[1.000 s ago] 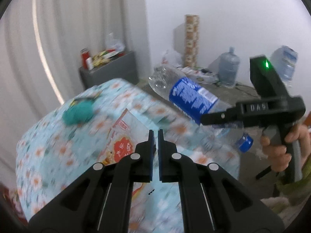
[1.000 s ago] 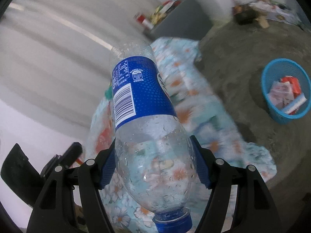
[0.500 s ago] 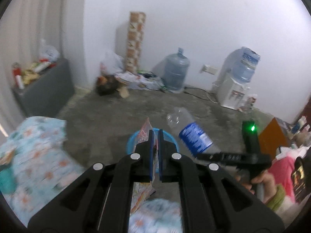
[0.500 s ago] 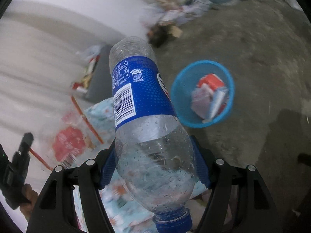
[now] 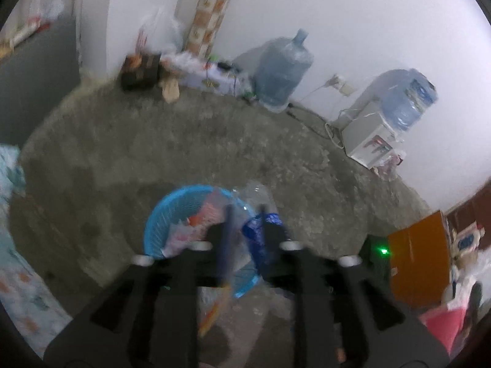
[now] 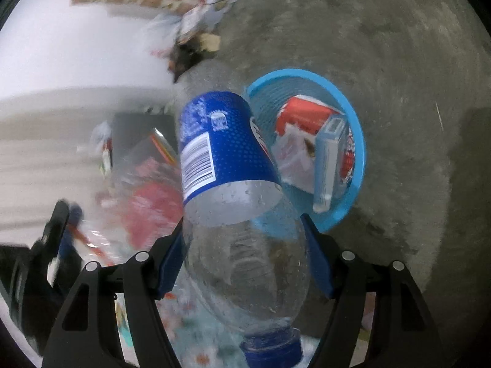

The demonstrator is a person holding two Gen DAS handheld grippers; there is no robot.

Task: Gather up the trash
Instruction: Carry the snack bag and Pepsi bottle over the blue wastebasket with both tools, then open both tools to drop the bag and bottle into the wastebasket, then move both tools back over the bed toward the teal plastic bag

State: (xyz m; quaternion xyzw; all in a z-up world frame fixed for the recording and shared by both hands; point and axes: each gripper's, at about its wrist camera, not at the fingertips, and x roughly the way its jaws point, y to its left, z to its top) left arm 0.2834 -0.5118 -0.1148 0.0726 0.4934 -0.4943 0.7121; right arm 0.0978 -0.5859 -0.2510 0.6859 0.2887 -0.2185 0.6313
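Observation:
My right gripper (image 6: pixel 245 263) is shut on a clear plastic bottle (image 6: pixel 233 184) with a blue label, cap toward the camera, held just left of a blue basket (image 6: pixel 357 128) on the floor. The basket holds a red and white carton (image 6: pixel 302 118) and a pale blue box (image 6: pixel 328 156). My left gripper (image 5: pixel 244 230) has its jaws apart above the same basket (image 5: pixel 153 230). A clear wrapper with red print (image 5: pixel 214 303) hangs by the left finger; the blur hides whether it is still touched. The bottle (image 5: pixel 257 214) also shows beyond the left gripper.
Bare concrete floor around the basket. Flowered bedding (image 5: pixel 18 276) lies at the left. A water jug (image 5: pixel 282 73), a dispenser (image 5: pixel 377 141), a patterned roll (image 5: pixel 211 15) and clutter stand along the far wall. An orange cabinet (image 5: pixel 420 254) stands at right.
Both grippers swung from the bed to over the blue basket. The left jaws, shut on the wrapper before, have opened. The right gripper still holds the bottle, now close to the basket.

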